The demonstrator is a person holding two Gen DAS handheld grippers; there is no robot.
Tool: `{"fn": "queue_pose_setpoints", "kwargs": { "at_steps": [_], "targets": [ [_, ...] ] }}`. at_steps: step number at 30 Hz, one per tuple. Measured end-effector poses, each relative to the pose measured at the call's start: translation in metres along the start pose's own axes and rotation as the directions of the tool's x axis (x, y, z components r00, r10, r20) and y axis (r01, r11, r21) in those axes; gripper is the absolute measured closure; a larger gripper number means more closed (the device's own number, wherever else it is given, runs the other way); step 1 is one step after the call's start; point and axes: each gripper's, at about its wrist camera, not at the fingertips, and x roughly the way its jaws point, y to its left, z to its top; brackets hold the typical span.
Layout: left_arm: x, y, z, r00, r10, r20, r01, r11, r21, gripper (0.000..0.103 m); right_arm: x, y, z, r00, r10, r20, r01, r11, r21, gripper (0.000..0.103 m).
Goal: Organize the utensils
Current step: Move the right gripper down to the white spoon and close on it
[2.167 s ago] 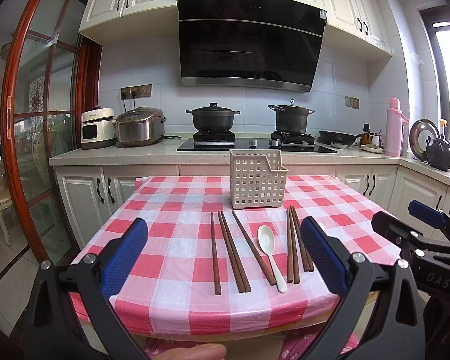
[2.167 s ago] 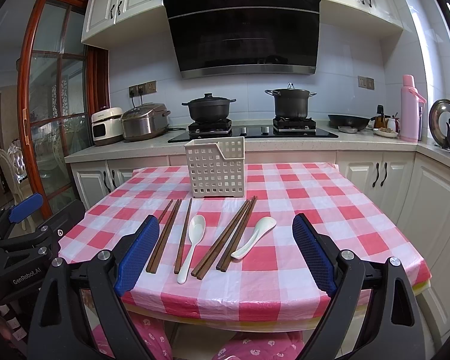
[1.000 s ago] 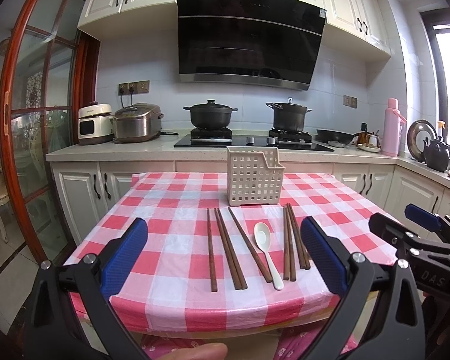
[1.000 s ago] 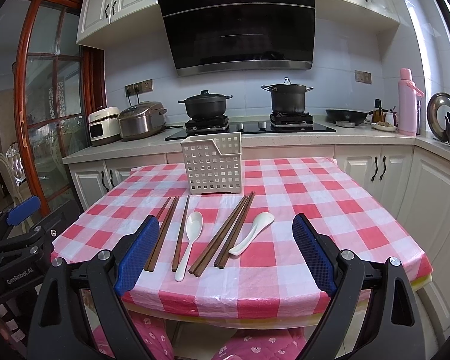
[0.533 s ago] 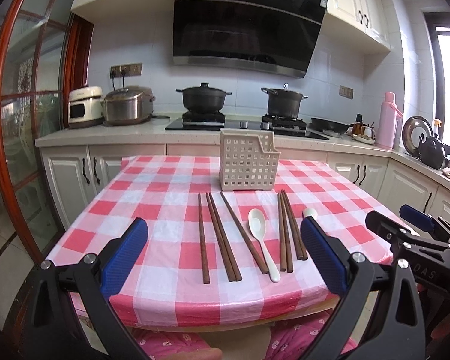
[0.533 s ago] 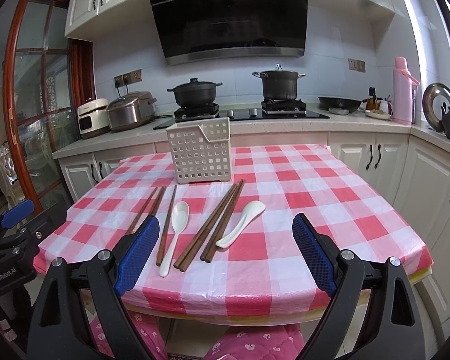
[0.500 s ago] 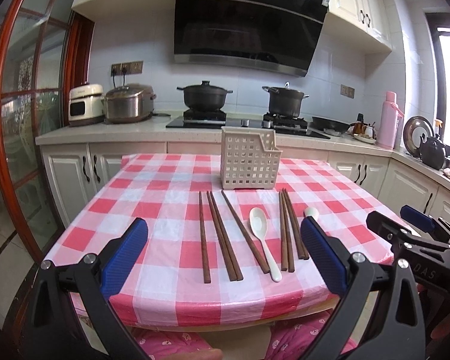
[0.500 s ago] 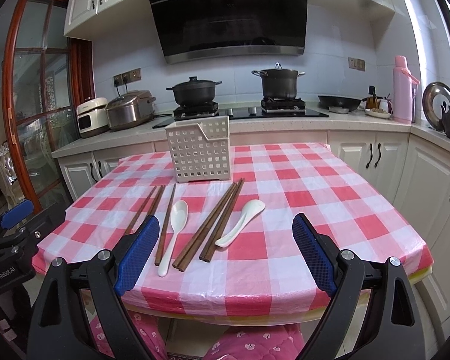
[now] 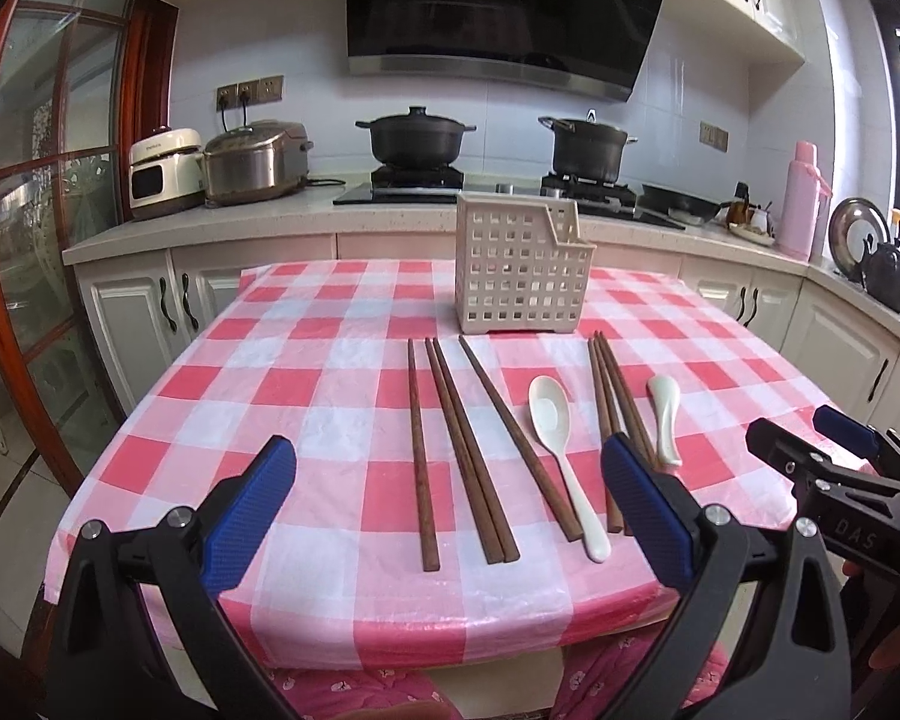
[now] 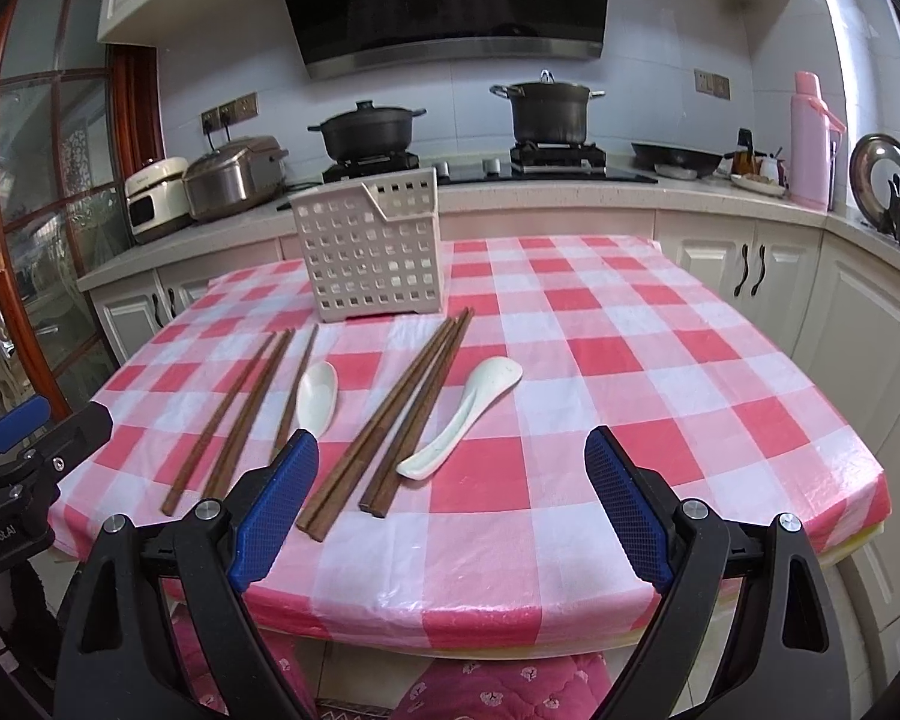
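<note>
Both the left hand-held gripper (image 9: pixel 450 495) and right hand-held gripper (image 10: pixel 453 477) are held spread and empty at the table (image 10: pixel 660 360) edge. Chopsticks (image 10: pixel 390 414) and spoons (image 10: pixel 462 414) lie ahead, long axes toward the basket (image 10: pixel 372 258) beyond.

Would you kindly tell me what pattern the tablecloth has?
The tablecloth is a red, pink and white check, clearest in the right wrist view.

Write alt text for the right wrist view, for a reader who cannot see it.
The open right gripper hangs at the near edge of a table in red-and-white check, holding nothing. Ahead lie brown chopsticks and two white spoons, in front of an upright white slotted basket. The left gripper shows at the left edge.
</note>
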Motion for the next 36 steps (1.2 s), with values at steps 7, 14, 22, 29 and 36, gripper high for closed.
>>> {"fn": "queue_pose_setpoints", "kwargs": {
  "at_steps": [7,14,22,29,36],
  "targets": [
    [0.044,0.009,0.008,0.994,0.037,-0.105,-0.042,0.998,-0.04,0.005,0.035,-0.008,0.004,0.998,-0.029,-0.054,0.029,1.0,0.004,0.018],
    [0.09,0.016,0.02,0.978,0.02,-0.205,-0.021,1.0,-0.006,0.005,0.07,-0.016,0.015,0.991,-0.045,-0.123,0.047,0.999,0.007,0.018],
    [0.131,0.033,0.025,0.943,0.021,-0.333,-0.038,0.998,-0.044,0.005,0.107,-0.029,0.03,0.979,-0.029,-0.202,0.042,0.997,0.06,0.018],
    [0.154,0.041,0.031,0.921,-0.036,-0.388,-0.004,0.995,-0.102,0.005,0.131,-0.032,0.034,0.964,-0.056,-0.261,0.081,0.993,0.086,0.028],
    [0.166,0.047,0.029,0.915,-0.028,-0.401,-0.025,0.992,-0.126,0.005,0.151,-0.023,0.032,0.943,-0.098,-0.319,0.125,0.99,0.064,0.043]
  ]
}}
